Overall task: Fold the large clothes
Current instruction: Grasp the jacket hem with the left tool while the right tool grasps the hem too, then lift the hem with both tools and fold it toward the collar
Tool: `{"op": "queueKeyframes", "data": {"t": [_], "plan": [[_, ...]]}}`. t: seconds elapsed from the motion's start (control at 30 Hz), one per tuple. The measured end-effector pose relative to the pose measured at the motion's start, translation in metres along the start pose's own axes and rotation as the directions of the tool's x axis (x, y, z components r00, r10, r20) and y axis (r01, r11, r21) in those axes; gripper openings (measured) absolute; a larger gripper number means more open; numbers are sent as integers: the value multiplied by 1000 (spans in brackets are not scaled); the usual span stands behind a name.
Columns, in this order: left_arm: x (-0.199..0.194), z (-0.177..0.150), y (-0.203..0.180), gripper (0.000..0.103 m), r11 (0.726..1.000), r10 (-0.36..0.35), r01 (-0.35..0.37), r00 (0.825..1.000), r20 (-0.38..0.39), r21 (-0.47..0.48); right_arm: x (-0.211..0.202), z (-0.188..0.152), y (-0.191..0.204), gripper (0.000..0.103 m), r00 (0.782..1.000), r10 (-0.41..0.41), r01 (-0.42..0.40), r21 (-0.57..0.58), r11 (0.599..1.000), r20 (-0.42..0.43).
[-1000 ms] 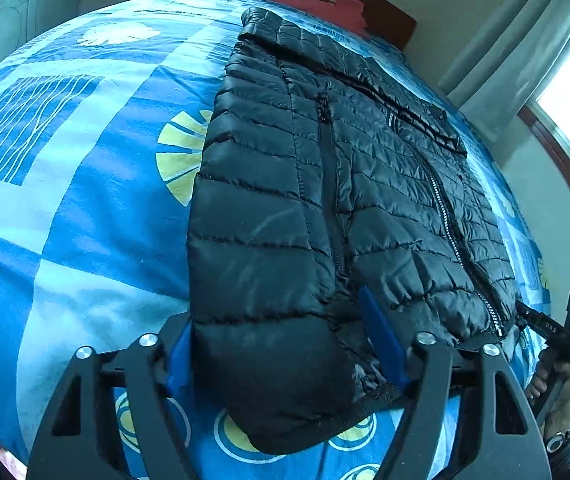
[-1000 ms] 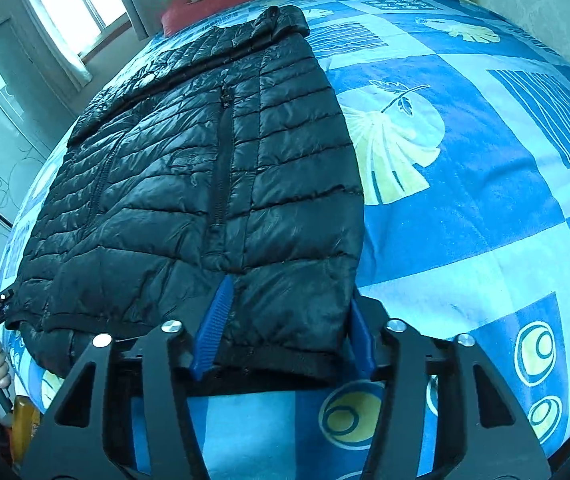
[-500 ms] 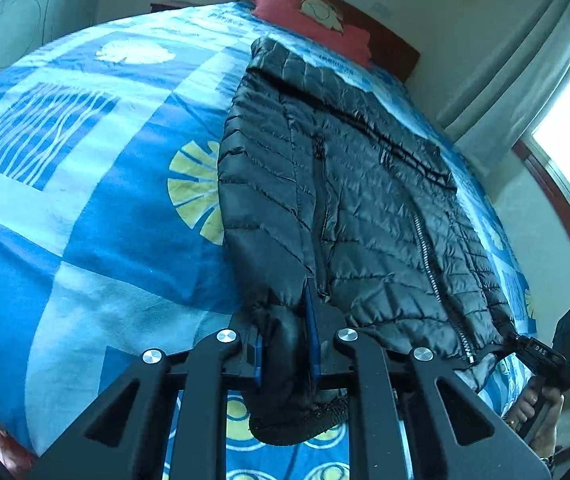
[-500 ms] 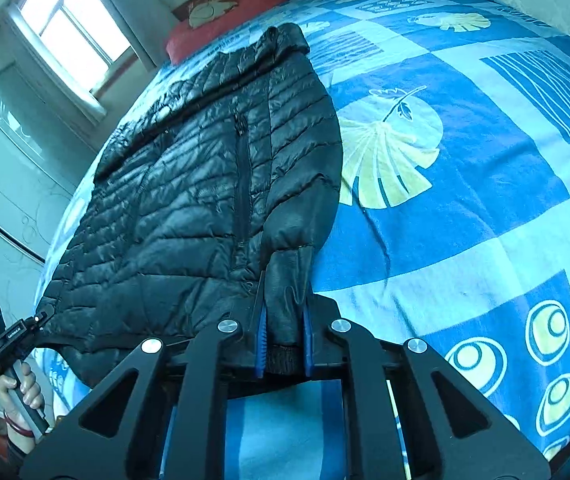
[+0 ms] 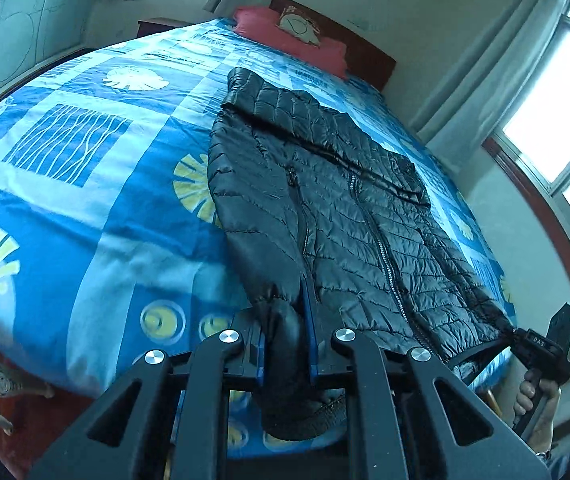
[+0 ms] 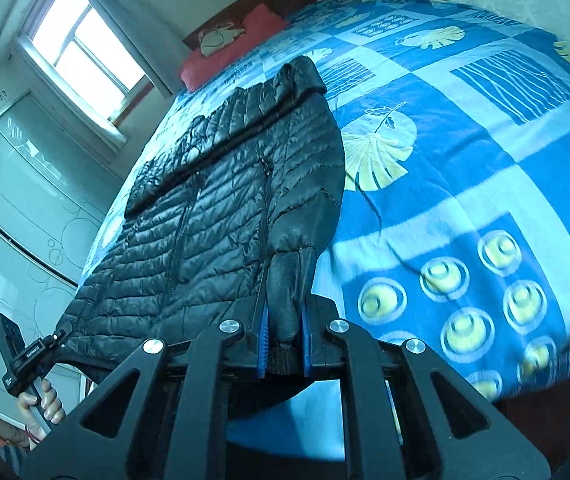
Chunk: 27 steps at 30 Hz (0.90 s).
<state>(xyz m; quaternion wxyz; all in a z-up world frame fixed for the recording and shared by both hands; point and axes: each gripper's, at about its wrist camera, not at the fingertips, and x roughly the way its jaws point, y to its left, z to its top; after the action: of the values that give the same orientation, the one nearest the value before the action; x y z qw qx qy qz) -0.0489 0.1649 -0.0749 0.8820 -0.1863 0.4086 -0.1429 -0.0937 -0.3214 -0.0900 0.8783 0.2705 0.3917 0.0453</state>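
A black quilted puffer jacket (image 5: 349, 216) lies lengthwise on the blue patterned bed, zipped, collar toward the pillow; it also shows in the right wrist view (image 6: 221, 216). My left gripper (image 5: 287, 344) is shut on the jacket's hem corner at the near bed edge and lifts it, so the fabric bunches and hangs between the blue pads. My right gripper (image 6: 283, 340) is shut on the opposite hem corner, also raised. Each gripper shows in the other's view, held by a hand: the right one (image 5: 541, 344) and the left one (image 6: 33, 356).
The bed cover (image 5: 85, 208) spreads wide to the jacket's side. A red pillow (image 5: 289, 36) and wooden headboard lie at the far end. Windows with curtains (image 6: 81, 52) and a wardrobe (image 6: 17, 208) line the wall. The floor (image 5: 17, 432) shows below the bed edge.
Both grippers closed on the jacket's hem corners, then rose and pulled back toward the foot of the bed, stretching the jacket and lifting its hem.
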Motion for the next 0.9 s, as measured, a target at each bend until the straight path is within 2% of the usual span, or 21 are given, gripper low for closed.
{"op": "queueKeyframes", "data": {"t": [0.13, 0.27, 0.43, 0.5, 0.6, 0.77, 0.9], "plan": [[-20, -8, -3, 14, 1000, -14, 14, 1000, -4, 25, -22, -13, 3, 12, 1000, 7, -7, -8, 1000, 3], [-45, -14, -4, 14, 999, -43, 43, 999, 2, 9, -39, -20, 0, 12, 1000, 27, -27, 22, 999, 3], [-55, 14, -14, 14, 995, -103, 103, 994, 33, 4, -44, 0, 3, 12, 993, 107, -110, 70, 991, 47], [-54, 26, -20, 14, 994, -111, 110, 993, 43, 23, -40, 16, 7, 12, 986, 146, -152, 80, 985, 77], [-47, 57, -30, 14, 987, -159, 156, 985, 64, 49, -29, 45, 20, 12, 968, 217, -226, 68, 972, 124], [-21, 114, -40, 14, 976, -209, 201, 973, 99, 87, 8, 111, 42, 12, 933, 321, -332, 41, 942, 162], [12, 170, -36, 14, 976, -217, 211, 969, 121, 59, 39, 168, 46, 12, 928, 325, -340, 56, 939, 180]]}}
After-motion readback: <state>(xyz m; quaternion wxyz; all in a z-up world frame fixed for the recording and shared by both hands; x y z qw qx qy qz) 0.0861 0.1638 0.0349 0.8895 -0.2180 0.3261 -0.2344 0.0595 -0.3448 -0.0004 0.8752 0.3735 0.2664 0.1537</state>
